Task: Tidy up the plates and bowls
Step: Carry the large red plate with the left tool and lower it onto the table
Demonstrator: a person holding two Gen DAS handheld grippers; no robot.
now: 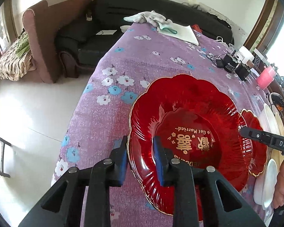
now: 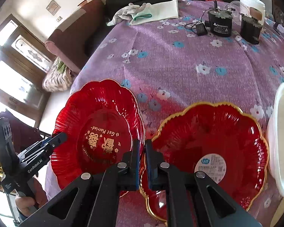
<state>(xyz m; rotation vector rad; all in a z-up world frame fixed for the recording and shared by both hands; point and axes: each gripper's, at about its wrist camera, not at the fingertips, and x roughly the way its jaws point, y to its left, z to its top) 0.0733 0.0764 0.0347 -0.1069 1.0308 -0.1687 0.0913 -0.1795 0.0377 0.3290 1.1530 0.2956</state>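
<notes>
- A table [image 2: 179, 71] under a purple cloth printed with white and blue flowers carries everything.
- Near edge: a red lettered plate [image 2: 96, 132], a second red gold-rimmed plate [image 2: 217, 132] just beside it, and white dishes [image 2: 280, 132] at the right.
- Far end: white gloves [image 2: 126, 11], a white sheet [image 2: 166, 9], black motor-like blocks [image 2: 219, 24] with cables, and a white tub [image 2: 251, 5].

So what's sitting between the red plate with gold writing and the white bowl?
In the right wrist view, a second red plate with a round label lies between the lettered plate and the white bowl.
</notes>
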